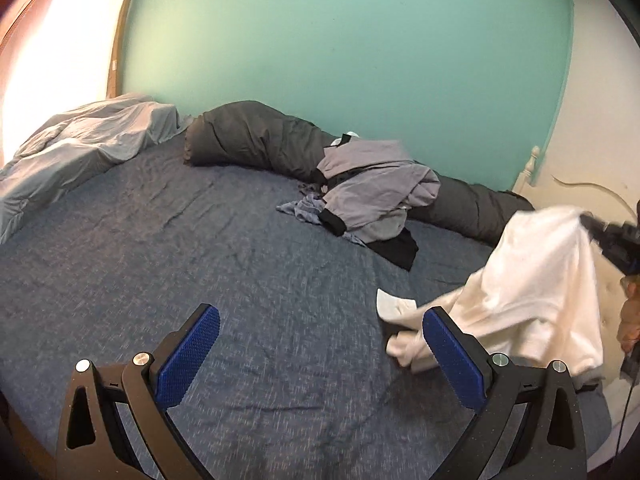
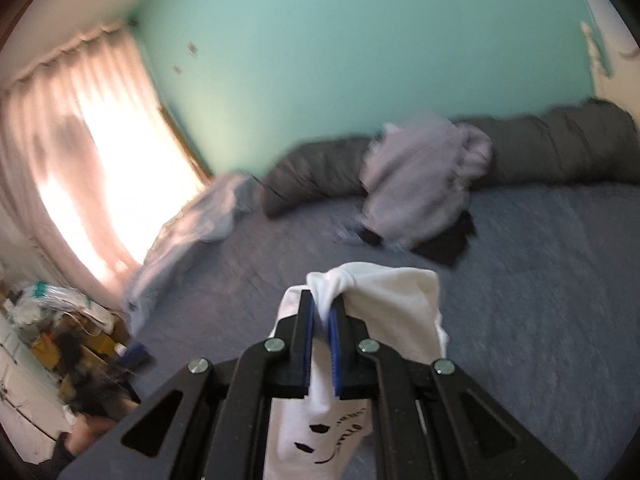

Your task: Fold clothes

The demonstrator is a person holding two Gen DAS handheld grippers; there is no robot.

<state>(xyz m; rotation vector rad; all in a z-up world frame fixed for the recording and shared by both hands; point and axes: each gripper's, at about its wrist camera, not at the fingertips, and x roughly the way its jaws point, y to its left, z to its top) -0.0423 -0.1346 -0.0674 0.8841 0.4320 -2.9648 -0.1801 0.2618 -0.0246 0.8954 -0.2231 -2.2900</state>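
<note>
You have a white shirt (image 1: pixel 532 280) lifted off the bed (image 1: pixel 200 240): its upper part hangs from your right gripper (image 2: pixel 322 312), while a lower corner trails onto the blue cover just beside your left gripper (image 1: pixel 320 344). It is bunched and draped, with no clean crease showing, so judge this garment as not yet folded. Some dark print shows on the cloth below the right gripper in the right wrist view.

Further back on the bed, against the long dark grey pillow (image 1: pixel 256 136), a pile of clothes (image 1: pixel 368 196) lies heaped: grey-lilac pieces, something black, a bluish scrap at its near edge. None of it looks folded, and no neat stack shows anywhere on the bed in either view. So most of the work appears to lie ahead: the shirt in hand and then the pile. A pale blue sheet (image 1: pixel 80 136) lies rumpled at the far left end of the bed, away from the pile.

Your right gripper is pressed together on a gathered fold of the white shirt, the cloth squeezed between the blue pads. Your left gripper is spread wide, holds nothing, and hovers over bare cover, its right finger close to the shirt's trailing corner.
</note>
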